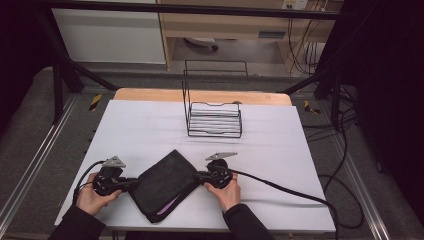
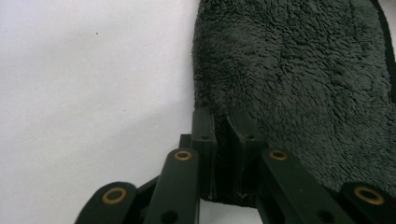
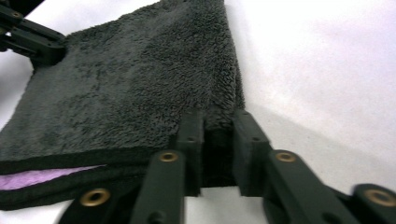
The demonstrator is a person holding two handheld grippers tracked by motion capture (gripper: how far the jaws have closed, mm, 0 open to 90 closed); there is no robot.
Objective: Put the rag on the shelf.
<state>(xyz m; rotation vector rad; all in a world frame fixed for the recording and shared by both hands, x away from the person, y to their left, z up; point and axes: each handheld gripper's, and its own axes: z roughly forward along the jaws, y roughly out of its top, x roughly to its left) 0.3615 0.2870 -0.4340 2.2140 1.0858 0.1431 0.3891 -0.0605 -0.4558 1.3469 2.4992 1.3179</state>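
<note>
Evidently a folding job is under way on the dark grey, folded fleece towel with a purple inner face (image 1: pixel 164 184), which lies on the white-covered table (image 1: pixel 150 127) toward six o'clock, turned like a diamond. The left gripper (image 1: pixel 131 183) meets the towel's nine o'clock corner; seen in the left gripper view, its jaws stand pinched onto the towel's edge (image 2: pixel 299 84), with pile squeezed between them. The right gripper (image 1: pixel 199 176) meets the three o'clock corner, and in the right gripper view its jaws likewise clamp the towel's corner (image 3: pixel 140 84), the purple lining showing in the open edge toward eight o'clock. Both hands thus grip opposite corners at once.

My judgement is that the step in hand is the grasp before a lift or another fold. Next would call for raising both corners together, level, so the layers do not slide apart. The black wire rack (image 1: pixel 214 117) stands at twelve o'clock, well apart, perhaps the towel's destination.
</note>
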